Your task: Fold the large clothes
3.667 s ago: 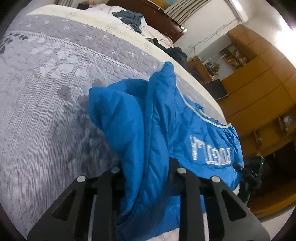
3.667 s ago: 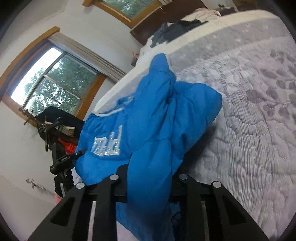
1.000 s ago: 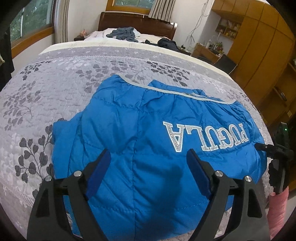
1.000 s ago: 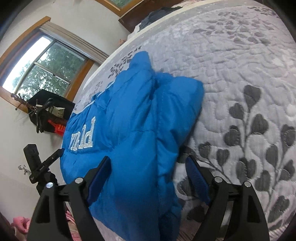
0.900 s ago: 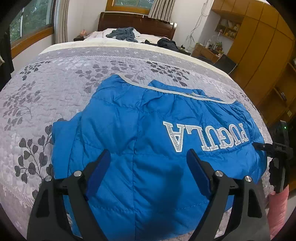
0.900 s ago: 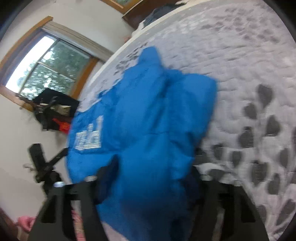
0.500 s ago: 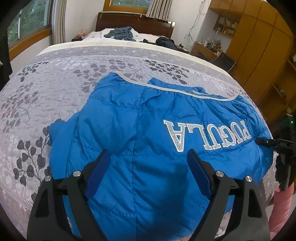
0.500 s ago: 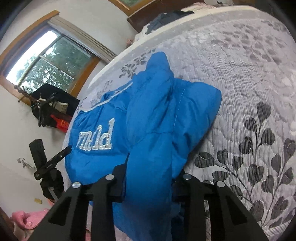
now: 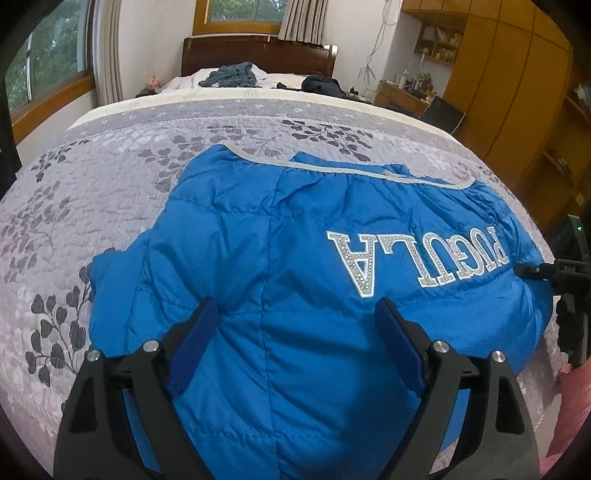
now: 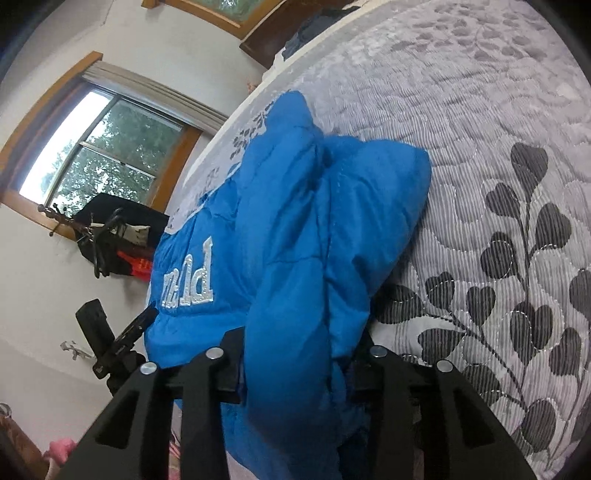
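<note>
— Blue padded jacket (image 9: 295,258), lying on the grey leaf-print bedspread (image 9: 92,192), near its front edge, silver lettering up.

— And the tongs?

— Left gripper (image 9: 291,325) spread wide over the jacket's near end, grasping nothing. Right gripper (image 10: 299,354) clenched on a thick fold at the jacket's edge.

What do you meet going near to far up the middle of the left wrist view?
Left gripper, jaws open → blue jacket → grey leaf-patterned bedspread → dark clothes heaped on the pillows → wooden headboard → window.
</note>
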